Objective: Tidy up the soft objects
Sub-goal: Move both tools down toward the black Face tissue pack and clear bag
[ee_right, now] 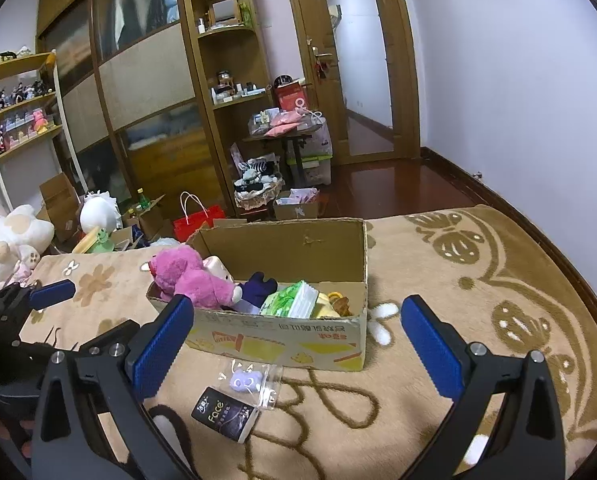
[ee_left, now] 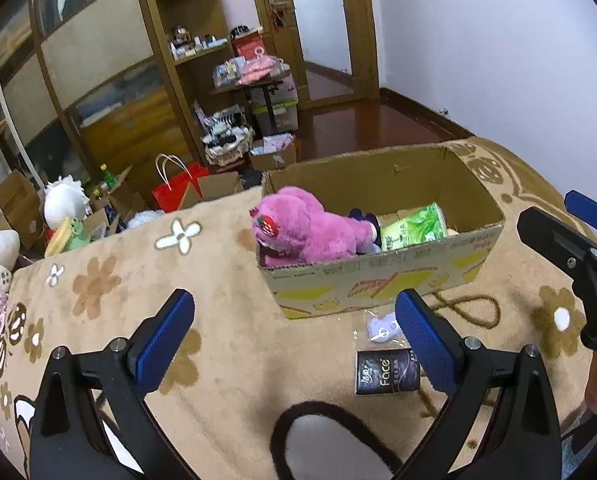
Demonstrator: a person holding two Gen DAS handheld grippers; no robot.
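A cardboard box stands on a beige flowered blanket. Inside it a pink plush bear lies at the left end, beside a dark purple soft thing and a green tissue pack. My left gripper hangs open before the box with nothing between its fingers. My right gripper is wide open too, empty, in front of the box's near wall. On the blanket near the box lie a black tissue pack and a small lilac item in a clear bag.
Plush toys are piled at the blanket's left end. The floor beyond holds a red bag, open cartons and a basket. Shelves and a wardrobe line the far wall, with a door at the right.
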